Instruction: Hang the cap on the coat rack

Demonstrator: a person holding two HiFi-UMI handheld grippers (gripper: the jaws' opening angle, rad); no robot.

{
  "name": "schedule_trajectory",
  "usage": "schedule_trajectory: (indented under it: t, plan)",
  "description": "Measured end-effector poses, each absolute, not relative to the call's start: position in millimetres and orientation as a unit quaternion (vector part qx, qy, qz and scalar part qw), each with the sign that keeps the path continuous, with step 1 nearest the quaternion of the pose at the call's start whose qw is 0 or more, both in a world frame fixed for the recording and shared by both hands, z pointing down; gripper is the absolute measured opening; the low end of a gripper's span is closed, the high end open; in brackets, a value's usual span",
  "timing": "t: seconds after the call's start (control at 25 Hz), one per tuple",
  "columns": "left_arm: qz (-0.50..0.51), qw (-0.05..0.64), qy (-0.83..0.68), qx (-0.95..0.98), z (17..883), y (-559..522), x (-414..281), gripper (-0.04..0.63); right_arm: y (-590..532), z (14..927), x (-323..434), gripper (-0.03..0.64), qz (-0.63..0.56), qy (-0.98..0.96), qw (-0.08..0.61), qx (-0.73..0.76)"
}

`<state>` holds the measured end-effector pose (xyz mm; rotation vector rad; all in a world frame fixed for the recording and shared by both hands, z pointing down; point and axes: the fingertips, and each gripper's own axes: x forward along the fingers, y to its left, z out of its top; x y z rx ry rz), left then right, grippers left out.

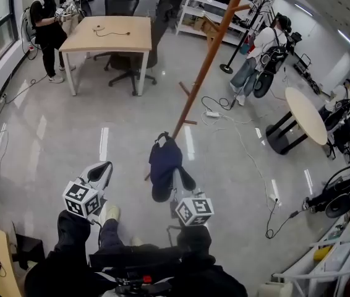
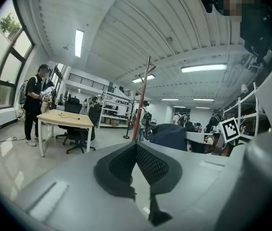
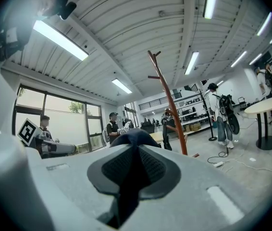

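Cap held up in front of the coat rack

The right hand-held gripper (image 1: 178,178) is clamped narrowly on the dark navy cap (image 1: 164,159), whose fabric fills the gap between its jaws and bulges past the tips. The cap hangs above the floor (image 1: 70,135), near the foot of the coat rack (image 1: 215,45). The left hand-held gripper (image 1: 101,171) is beside it, tips together, empty.

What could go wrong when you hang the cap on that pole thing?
1. The right gripper pinches only a bit of the cap, and the rest dangles, so it might slip and fall.
2. The pegs on the rack look short, so the cap could slide off one.
3. A power strip lies on the floor by the rack; feet could catch on it.
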<state>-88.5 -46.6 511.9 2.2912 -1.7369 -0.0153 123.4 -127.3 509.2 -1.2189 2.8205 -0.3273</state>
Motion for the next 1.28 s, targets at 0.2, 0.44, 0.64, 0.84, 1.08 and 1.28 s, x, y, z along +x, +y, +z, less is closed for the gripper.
schedule_trajectory:
  t: [0.2, 0.44, 0.64, 0.84, 1.08, 1.28]
  plan:
    - [0.000, 0.140, -0.571, 0.809, 514.5, -75.2, -96.1, 0.003, -140.1, 512.1, 115.3, 0.038, -0.108, 0.901, 0.025, -0.420]
    - [0.010, 0.139, -0.539, 0.831, 511.5, -104.5, -105.0, 0.003, -152.7, 511.5, 109.9, 0.038, -0.112, 0.883, 0.026, -0.456]
    - [0.008, 0.138, -0.515, 0.846, 504.4, -122.6, -111.7, 0.003, -158.4, 497.9, 107.2, 0.038, -0.105, 0.869, 0.033, -0.483]
    - [0.012, 0.139, -0.492, 0.859, 501.6, -139.5, -122.8, 0.003, -165.3, 494.1, 100.6, 0.038, -0.104, 0.853, 0.036, -0.510]
    - [0.013, 0.138, -0.462, 0.876, 495.3, -158.3, -135.4, 0.003, -169.2, 480.6, 90.8, 0.038, -0.093, 0.836, 0.041, -0.540]
    - [0.015, 0.135, -0.443, 0.886, 493.3, -168.8, -131.5, 0.003, -170.1, 472.2, 102.6, 0.038, -0.087, 0.818, 0.050, -0.566]
